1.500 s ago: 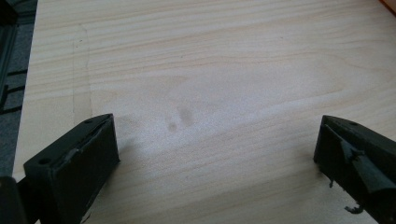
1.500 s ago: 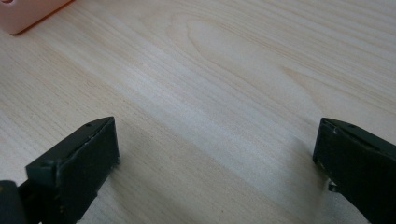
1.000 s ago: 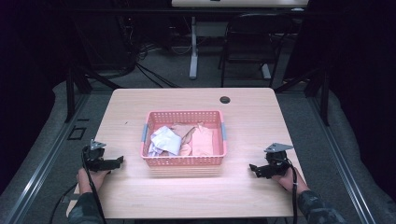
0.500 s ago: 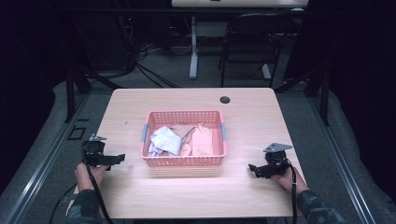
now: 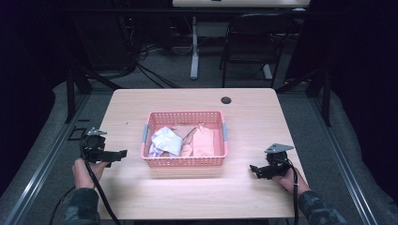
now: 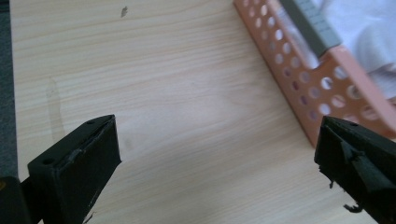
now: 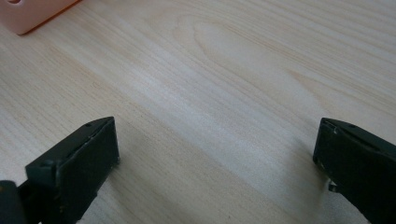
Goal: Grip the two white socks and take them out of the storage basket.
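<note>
Left black two-jaw gripper (image 5: 121, 153) and right black two-jaw gripper (image 5: 254, 168) held low, flanking the pink perforated plastic basket (image 5: 185, 162); both sets of jaws wide apart, empty.

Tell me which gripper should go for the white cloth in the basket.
Left, probably. The white cloth lies in the left half of the pink basket, and the left gripper sits open beside that side. The right gripper, also open, would have to cross the peach cloth.
</note>
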A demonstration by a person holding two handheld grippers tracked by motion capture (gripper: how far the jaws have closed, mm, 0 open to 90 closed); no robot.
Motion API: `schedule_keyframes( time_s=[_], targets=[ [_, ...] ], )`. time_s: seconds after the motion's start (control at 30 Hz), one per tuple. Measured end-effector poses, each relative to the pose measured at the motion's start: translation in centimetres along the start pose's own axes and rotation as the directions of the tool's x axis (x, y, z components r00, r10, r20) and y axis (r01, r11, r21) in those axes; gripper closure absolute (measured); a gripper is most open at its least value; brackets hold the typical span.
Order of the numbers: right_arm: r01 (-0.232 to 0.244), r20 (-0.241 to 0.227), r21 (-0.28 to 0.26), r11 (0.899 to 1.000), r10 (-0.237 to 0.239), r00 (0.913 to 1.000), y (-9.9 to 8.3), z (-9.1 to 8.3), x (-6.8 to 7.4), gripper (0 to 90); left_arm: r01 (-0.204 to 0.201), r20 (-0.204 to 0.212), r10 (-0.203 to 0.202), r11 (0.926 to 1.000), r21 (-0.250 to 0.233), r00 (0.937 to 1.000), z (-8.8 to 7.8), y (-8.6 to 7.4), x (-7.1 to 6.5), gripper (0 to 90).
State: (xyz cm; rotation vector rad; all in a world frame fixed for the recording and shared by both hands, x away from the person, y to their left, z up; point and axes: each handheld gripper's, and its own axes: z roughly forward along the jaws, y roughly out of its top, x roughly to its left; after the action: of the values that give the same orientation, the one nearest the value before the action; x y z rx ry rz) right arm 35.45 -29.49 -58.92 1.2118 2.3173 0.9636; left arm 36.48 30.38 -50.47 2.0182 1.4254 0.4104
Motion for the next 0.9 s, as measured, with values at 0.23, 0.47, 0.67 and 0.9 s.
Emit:
schedule_keyframes(
  time_s=[0.23,0.47,0.67,0.9],
  targets=[
    [0.000,0.000,0.000,1.000,0.000,1.0000,0.0,0.0,0.0,0.0,-0.028,0.031,0.028,0.9996,-0.002,0.9991,-0.5,1.3,-1.8,0.0],
    [0.002,0.000,-0.002,1.000,-0.002,1.0000,0.0,0.0,0.0,0.0,-0.057,0.046,0.058,0.9982,-0.021,0.9973,-0.7,2.6,-3.0,0.1],
    [0.000,0.000,0.000,1.000,0.000,1.0000,0.0,0.0,0.0,0.0,-0.064,0.073,0.067,0.9973,-0.036,0.9951,-0.8,3.8,-4.2,0.1],
    [0.000,0.000,0.000,1.000,0.000,1.0000,0.0,0.0,0.0,0.0,-0.136,0.104,0.137,0.9906,-0.019,0.9851,0.2,5.0,-6.4,0.2]
  ],
)
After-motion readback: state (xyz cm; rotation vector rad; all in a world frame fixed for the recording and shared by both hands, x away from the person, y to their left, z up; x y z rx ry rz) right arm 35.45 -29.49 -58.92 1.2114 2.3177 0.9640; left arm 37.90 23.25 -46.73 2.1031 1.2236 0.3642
